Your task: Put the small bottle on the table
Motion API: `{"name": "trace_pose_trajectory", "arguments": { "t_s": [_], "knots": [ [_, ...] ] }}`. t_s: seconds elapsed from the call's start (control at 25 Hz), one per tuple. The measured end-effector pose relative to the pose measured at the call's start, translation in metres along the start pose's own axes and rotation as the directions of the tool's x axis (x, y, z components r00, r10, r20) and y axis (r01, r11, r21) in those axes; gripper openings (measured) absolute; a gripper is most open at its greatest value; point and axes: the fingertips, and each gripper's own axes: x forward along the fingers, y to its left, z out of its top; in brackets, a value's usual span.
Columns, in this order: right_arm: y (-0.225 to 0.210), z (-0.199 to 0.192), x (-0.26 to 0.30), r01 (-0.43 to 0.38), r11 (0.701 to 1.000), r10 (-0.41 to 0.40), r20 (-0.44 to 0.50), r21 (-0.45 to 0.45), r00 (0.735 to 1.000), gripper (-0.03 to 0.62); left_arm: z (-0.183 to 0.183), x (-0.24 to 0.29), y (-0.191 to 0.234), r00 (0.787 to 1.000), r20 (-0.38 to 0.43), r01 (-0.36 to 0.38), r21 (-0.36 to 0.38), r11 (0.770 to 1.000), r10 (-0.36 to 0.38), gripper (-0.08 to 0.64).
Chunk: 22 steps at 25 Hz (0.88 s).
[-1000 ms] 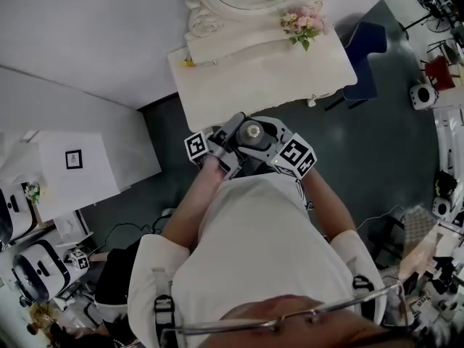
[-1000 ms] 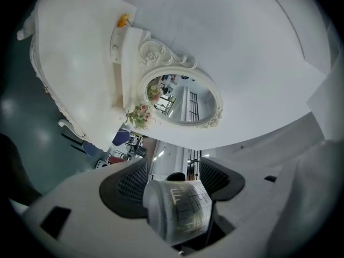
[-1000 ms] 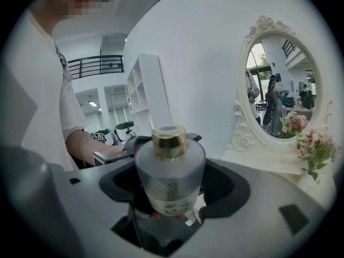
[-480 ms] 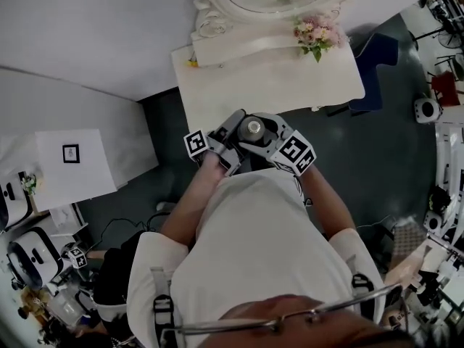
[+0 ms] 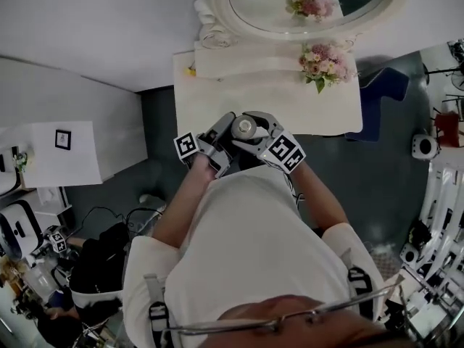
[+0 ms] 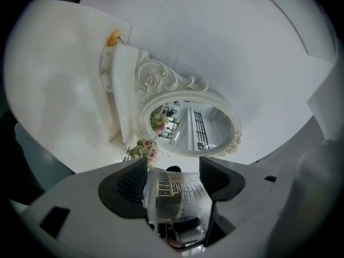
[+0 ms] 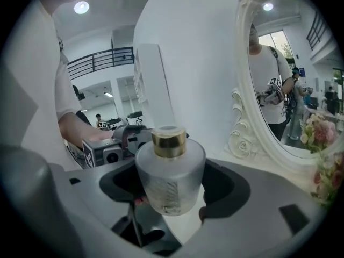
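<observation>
1. The small frosted-glass bottle with a gold cap point(image 5: 241, 127) sits at the centre of the head view. It is upright and off the surface, at the near edge of the white dressing table point(image 5: 210, 100).
2. The right gripper point(image 7: 171, 184) has its jaws drawn in on the bottle's round body, with a dark pad on either side.
3. The left gripper point(image 6: 173, 177) is closed the same way on a translucent printed body, which I judge to be the same bottle.
4. This looks like the carry step, as the bottle is not yet set down.
5. Next, the bottle probably needs to go forward over the bare tabletop. That spot is clear of the pink flower bunch point(image 5: 325, 62) at upper right. It should come down level until its base rests, and then both pairs of jaws can part.
</observation>
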Motion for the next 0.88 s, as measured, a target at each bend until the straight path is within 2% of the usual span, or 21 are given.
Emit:
{"name": "trace_pose_trajectory", "arguments": {
  "t_s": [0.12,0.28,0.48,0.88],
  "knots": [
    [-0.024,-0.009,0.003,-0.023,1.000,0.023,-0.019,0.008,1.000,0.342,0.014,0.007,0.015,0.998,0.049,-0.032,0.013,0.999,0.032,0.293],
    [-0.058,-0.030,0.010,-0.028,1.000,0.027,-0.055,-0.004,0.998,0.341,0.034,0.014,0.038,0.991,0.116,-0.063,-0.009,0.998,0.064,0.293],
    [-0.091,-0.067,0.022,-0.036,0.999,0.034,-0.109,-0.014,0.993,0.341,0.050,0.013,0.055,0.979,0.190,-0.080,-0.001,0.997,0.079,0.293],
    [-0.144,-0.146,0.061,-0.002,1.000,-0.003,-0.184,-0.023,0.983,0.342,0.056,0.024,0.095,0.968,0.170,-0.187,0.007,0.982,0.183,0.293]
  ]
}}
